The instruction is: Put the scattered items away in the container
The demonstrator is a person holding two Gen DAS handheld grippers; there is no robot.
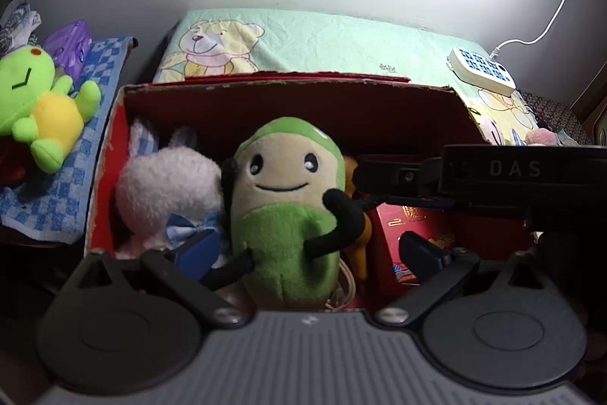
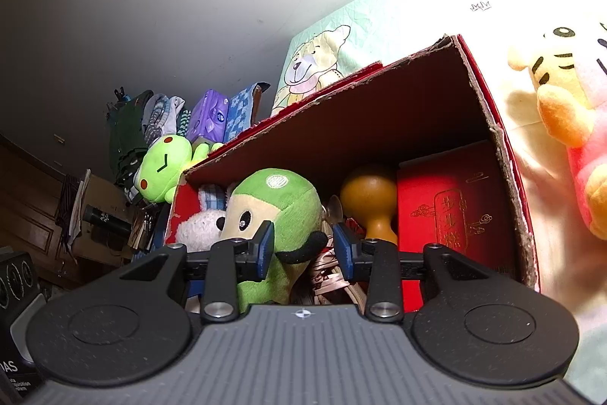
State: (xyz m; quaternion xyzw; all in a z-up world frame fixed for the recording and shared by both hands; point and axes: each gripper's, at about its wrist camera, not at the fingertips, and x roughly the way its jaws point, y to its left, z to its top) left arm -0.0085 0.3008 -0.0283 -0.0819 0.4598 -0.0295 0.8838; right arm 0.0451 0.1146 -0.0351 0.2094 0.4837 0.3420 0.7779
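Observation:
A red cardboard box (image 1: 288,84) (image 2: 489,109) stands on a bear-print sheet. Inside it a green plush toy (image 1: 288,215) (image 2: 280,204) with black arms stands upright beside a white bunny plush (image 1: 167,185), an orange wooden gourd (image 2: 368,200) and a red packet (image 2: 451,211). My right gripper (image 2: 304,247) (image 1: 360,177) reaches in from the right, its blue pads narrowly shut on the green plush's black arm. My left gripper (image 1: 309,251) is open wide, its pads either side of the plush's body and not pressing it.
A lime frog plush (image 1: 41,109) (image 2: 163,166) lies on a blue checked cloth left of the box, by a purple tissue pack (image 1: 70,44). A yellow tiger plush (image 2: 569,93) sits on the sheet to the right. A white power strip (image 1: 481,69) lies at the back right.

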